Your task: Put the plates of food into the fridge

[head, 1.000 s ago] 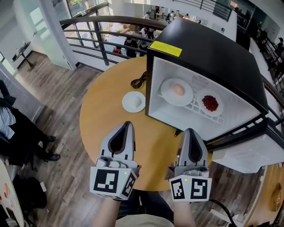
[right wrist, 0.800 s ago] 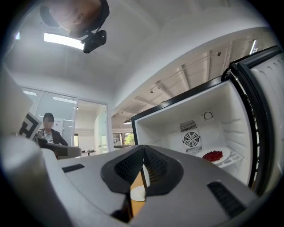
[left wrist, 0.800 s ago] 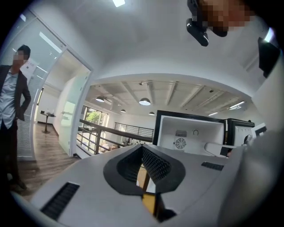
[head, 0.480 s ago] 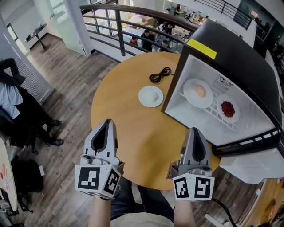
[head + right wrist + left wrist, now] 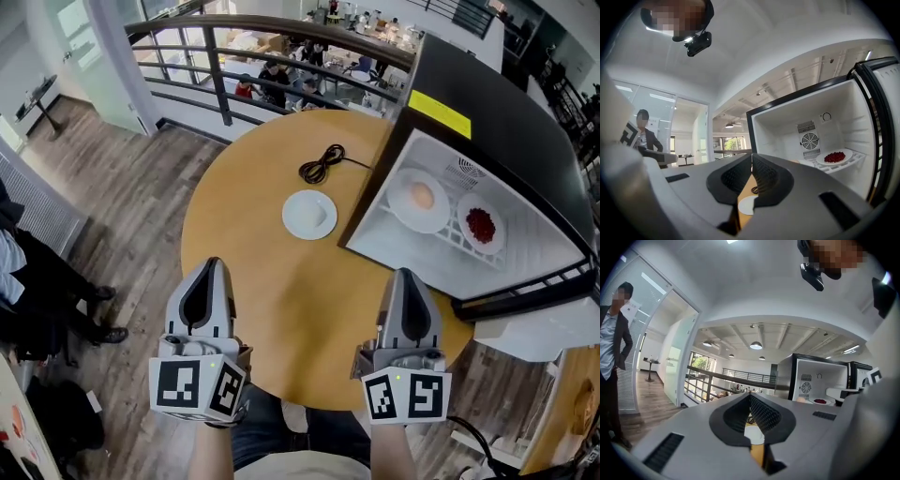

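Observation:
A small black fridge (image 5: 487,122) stands open on the right of the round wooden table (image 5: 253,281). On its wire shelf are a white plate with a pale orange food (image 5: 419,199) and a white plate of red food (image 5: 480,225). A third white plate with a pale food (image 5: 310,214) lies on the table left of the fridge. My left gripper (image 5: 213,265) hangs shut and empty over the table's near left edge. My right gripper (image 5: 404,274) is shut and empty over the near right edge, in front of the fridge. The right gripper view shows the plate of red food (image 5: 834,157) and the table plate (image 5: 749,205).
A coiled black cable (image 5: 322,164) lies on the table behind the loose plate. The fridge door (image 5: 534,314) swings out at the lower right. A dark railing (image 5: 216,66) runs behind the table, with people on a floor below. A person (image 5: 37,281) stands at the left.
My left gripper has moved left, away from the right one, which stays where it was. The loose plate and the two plates in the fridge have not moved.

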Motion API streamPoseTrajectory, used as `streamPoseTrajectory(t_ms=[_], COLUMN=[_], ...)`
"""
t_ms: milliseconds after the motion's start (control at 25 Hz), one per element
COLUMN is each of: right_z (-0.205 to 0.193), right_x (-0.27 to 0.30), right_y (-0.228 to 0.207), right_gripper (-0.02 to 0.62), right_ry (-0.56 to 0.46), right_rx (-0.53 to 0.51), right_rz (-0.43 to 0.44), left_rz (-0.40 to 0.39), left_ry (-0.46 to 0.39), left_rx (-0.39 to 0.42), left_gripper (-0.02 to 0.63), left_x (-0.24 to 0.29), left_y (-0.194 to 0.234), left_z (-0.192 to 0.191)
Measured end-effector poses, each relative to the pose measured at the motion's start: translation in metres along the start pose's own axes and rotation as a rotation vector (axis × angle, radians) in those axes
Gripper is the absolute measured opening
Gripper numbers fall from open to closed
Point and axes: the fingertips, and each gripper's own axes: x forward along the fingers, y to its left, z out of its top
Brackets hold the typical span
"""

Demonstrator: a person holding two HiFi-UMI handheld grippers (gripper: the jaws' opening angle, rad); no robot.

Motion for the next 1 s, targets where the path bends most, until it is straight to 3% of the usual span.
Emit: streamPoseTrajectory(t_ms=[320,600,1000], right_z=[-0.017,-0.035,-0.07], right_x=[0.044,0.08,0.102], right_y=[0.049,0.069,0.089], right_gripper=[0.014,0.014,0.014], right_ry=[0.017,0.035,0.109], right_rx=[-0.018,-0.02,0.012], right_rz=[-0.089,-0.172,-0.295], left_rz=[-0.098,-0.202,-0.4], left_ry=[0.06,0.109,0.256], left_rx=[-0.01,-0.021,-0.053], left_gripper=[0.008,0.008,0.008], left_x=[0.051,0.098,0.146], left_y=[0.061,0.089,0.081], left_z=[-0.001,-0.01,-0.047])
